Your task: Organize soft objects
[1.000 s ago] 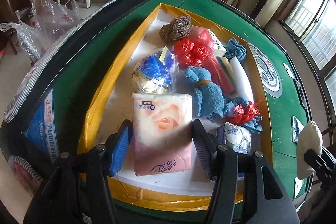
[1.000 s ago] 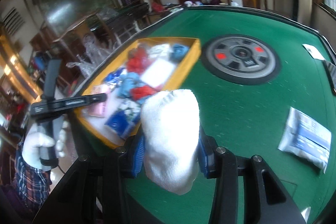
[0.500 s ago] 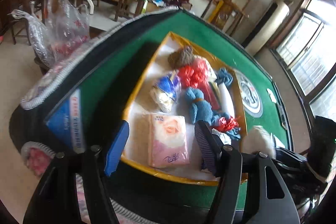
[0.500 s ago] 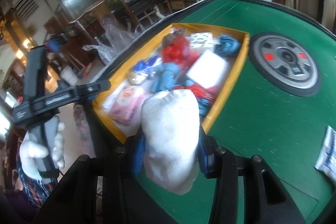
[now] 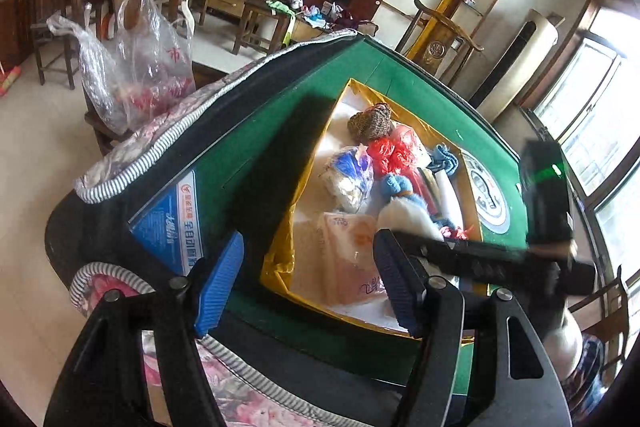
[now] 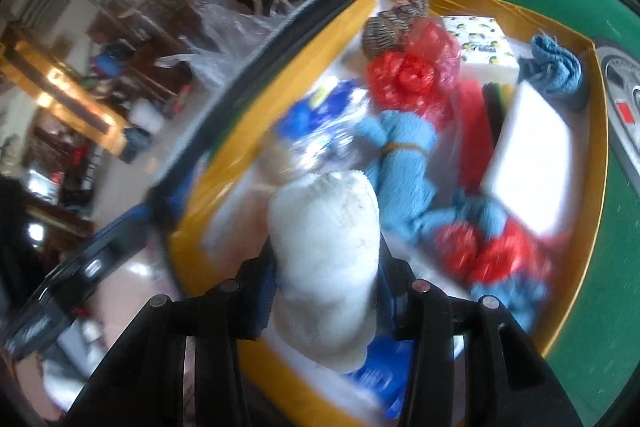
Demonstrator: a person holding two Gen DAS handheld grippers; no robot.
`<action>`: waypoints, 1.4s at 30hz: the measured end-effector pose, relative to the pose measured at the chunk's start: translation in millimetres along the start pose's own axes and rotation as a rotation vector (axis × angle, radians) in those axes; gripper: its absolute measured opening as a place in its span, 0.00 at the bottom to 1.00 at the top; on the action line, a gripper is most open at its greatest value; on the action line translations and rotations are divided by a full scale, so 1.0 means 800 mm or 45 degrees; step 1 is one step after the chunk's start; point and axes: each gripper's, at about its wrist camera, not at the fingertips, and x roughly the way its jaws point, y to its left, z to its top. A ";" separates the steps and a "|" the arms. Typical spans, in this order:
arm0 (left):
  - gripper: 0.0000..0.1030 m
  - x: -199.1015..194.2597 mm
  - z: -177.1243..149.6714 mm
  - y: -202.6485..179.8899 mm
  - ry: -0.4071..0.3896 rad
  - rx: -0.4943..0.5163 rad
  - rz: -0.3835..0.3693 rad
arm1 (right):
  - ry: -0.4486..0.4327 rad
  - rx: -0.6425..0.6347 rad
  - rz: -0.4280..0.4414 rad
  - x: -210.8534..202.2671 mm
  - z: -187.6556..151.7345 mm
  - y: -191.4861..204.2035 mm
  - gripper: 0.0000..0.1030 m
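A yellow-rimmed tray (image 5: 280, 251) on the green table holds several soft things: a pink tissue pack (image 5: 352, 259), a blue-and-white bag (image 5: 350, 173), red plastic bags (image 5: 390, 151), a light blue towel roll (image 6: 404, 163) and a brown knit ball (image 5: 370, 123). My left gripper (image 5: 306, 283) is open and empty, drawn back over the table's near edge. My right gripper (image 6: 326, 275) is shut on a white fluffy cloth (image 6: 326, 247) and holds it over the tray's near part. The cloth also shows in the left wrist view (image 5: 404, 217).
The tray's yellow rim (image 6: 596, 163) sits beside a round grey disc (image 5: 490, 195) set in the green table (image 5: 400, 75). A clear plastic bag (image 5: 136, 67) rests on a chair at the left. A striped floral cover (image 5: 168, 123) hangs over the table edge.
My left gripper let go of the pink tissue pack and pulled back away from the tray. My right gripper carried the white cloth from over the table to above the tray.
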 end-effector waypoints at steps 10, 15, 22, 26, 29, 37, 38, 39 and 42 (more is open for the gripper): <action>0.65 0.007 -0.008 -0.011 0.006 0.090 0.064 | -0.028 -0.071 -0.288 0.019 0.035 0.005 0.39; 0.65 0.001 -0.012 -0.020 -0.010 0.112 0.113 | -0.025 -0.096 -0.228 0.008 0.021 0.022 0.54; 0.70 -0.008 -0.019 -0.039 -0.032 0.178 0.172 | -0.083 -0.098 -0.190 -0.031 0.004 0.022 0.56; 0.70 -0.011 -0.022 -0.051 -0.039 0.219 0.187 | -0.121 -0.076 -0.174 -0.049 -0.008 0.015 0.56; 0.70 -0.011 -0.025 -0.062 -0.037 0.246 0.188 | -0.146 -0.054 -0.173 -0.059 -0.014 0.010 0.56; 0.70 -0.013 -0.038 -0.091 -0.030 0.311 0.188 | -0.207 0.016 -0.174 -0.094 -0.037 -0.023 0.56; 0.70 -0.013 -0.040 -0.096 -0.027 0.319 0.189 | -0.213 0.025 -0.176 -0.097 -0.040 -0.028 0.56; 0.70 -0.013 -0.042 -0.098 -0.024 0.325 0.191 | -0.219 0.035 -0.178 -0.101 -0.044 -0.034 0.56; 0.70 -0.010 -0.045 -0.108 -0.006 0.345 0.192 | -0.237 0.079 -0.186 -0.116 -0.056 -0.058 0.56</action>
